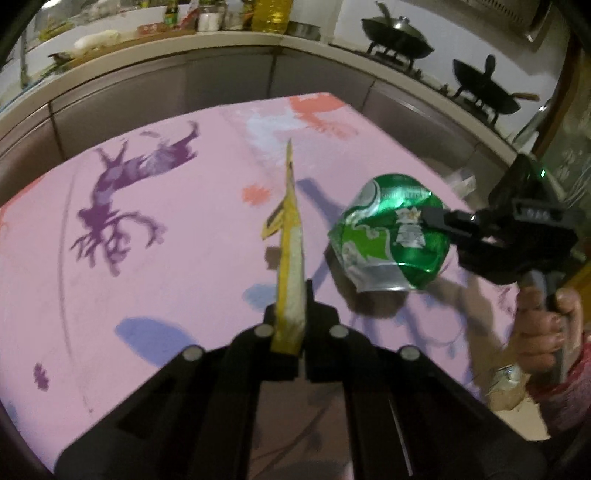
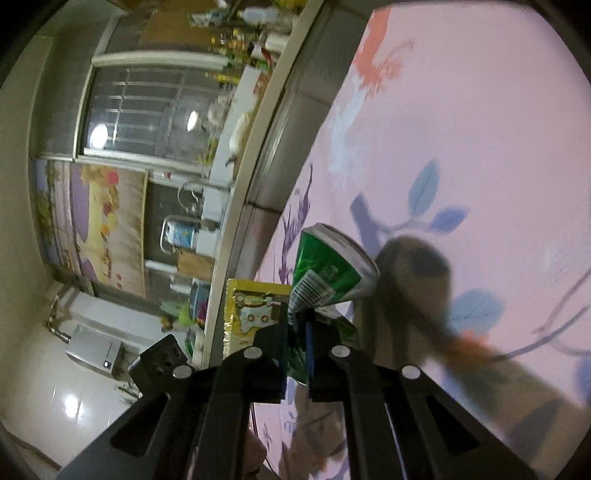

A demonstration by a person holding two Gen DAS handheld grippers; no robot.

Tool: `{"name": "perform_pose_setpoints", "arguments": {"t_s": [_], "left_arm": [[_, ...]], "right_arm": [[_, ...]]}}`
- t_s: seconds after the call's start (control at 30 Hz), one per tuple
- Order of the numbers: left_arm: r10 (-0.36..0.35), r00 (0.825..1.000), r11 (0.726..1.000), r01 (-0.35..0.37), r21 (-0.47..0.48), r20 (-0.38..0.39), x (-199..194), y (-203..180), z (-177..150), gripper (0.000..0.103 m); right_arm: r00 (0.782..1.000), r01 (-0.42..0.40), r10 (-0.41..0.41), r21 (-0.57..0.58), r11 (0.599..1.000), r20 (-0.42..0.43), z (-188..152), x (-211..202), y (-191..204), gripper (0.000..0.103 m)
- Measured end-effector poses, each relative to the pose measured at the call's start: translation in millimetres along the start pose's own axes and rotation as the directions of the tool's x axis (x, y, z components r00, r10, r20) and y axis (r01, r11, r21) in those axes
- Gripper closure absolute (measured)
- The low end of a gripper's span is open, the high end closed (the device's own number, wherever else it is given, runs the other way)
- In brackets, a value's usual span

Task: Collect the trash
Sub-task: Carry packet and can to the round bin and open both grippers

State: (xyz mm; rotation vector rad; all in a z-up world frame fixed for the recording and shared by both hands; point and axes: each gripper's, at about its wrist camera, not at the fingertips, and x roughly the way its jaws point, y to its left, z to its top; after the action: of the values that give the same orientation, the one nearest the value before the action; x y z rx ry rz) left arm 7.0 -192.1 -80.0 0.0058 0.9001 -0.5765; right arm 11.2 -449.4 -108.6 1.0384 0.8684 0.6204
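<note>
My left gripper (image 1: 290,314) is shut on a flat yellow wrapper (image 1: 290,236), held edge-on above the pink patterned tablecloth (image 1: 166,229). My right gripper (image 1: 434,216) comes in from the right and is shut on a crushed green can (image 1: 391,236), held above the cloth beside the wrapper. In the right wrist view the right gripper (image 2: 297,325) pinches the green can (image 2: 328,269) at its crumpled edge, and the yellow wrapper (image 2: 255,306) shows just left of it, with the left gripper's body below it.
A kitchen counter (image 1: 229,40) with bottles and jars curves behind the table. Two black woks (image 1: 399,33) sit on a stove at the back right. The floor (image 2: 55,387) lies off the table's left edge in the right wrist view.
</note>
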Motion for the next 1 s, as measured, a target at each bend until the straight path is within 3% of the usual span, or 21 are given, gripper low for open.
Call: {"name": "perform_pose_setpoints", "arguments": {"t_s": [0.23, 0.3, 0.43, 0.6, 0.8, 0.97, 1.0], "left_arm": [[-0.106, 0.994, 0.989, 0.108, 0.101, -0.02, 32.0, -72.5, 56.6, 0.102], [-0.138, 0.99, 0.98, 0.141, 0.139, -0.031, 46.8, -99.8, 75.8, 0.102], [-0.23, 0.97, 0.948, 0.24, 0.207, -0.072, 89.0, -167.5, 122.1, 0.102], [-0.299, 0.945, 0.915, 0.323, 0.243, -0.129, 149.8, -237.9, 161.0, 0.102], [-0.276, 0.935, 0.909, 0.329, 0.257, -0.221, 231.1, -288.3, 178.6, 0.102], [-0.218, 0.935, 0.924, 0.29, 0.249, -0.281, 279.0, -302.0, 178.2, 0.101], [-0.193, 0.932, 0.93, 0.273, 0.246, -0.306, 287.7, -302.9, 176.3, 0.096]], "right_arm": [[0.986, 0.025, -0.026, 0.01, 1.0, 0.165, 30.8, -75.1, -17.8, 0.098], [0.971, 0.053, -0.052, 0.005, 0.999, 0.235, 43.8, -108.0, -24.1, 0.098], [0.919, 0.134, -0.126, 0.004, 0.991, 0.374, 68.3, -177.1, -40.4, 0.098], [0.866, 0.249, -0.231, 0.02, 0.968, 0.444, 91.5, -221.4, -70.9, 0.098], [0.844, 0.336, -0.298, -0.007, 0.942, 0.446, 110.8, -227.7, -107.6, 0.098], [0.84, 0.402, -0.326, -0.096, 0.91, 0.433, 113.0, -213.6, -117.2, 0.098], [0.832, 0.43, -0.347, -0.107, 0.897, 0.433, 112.3, -209.1, -118.9, 0.098]]}}
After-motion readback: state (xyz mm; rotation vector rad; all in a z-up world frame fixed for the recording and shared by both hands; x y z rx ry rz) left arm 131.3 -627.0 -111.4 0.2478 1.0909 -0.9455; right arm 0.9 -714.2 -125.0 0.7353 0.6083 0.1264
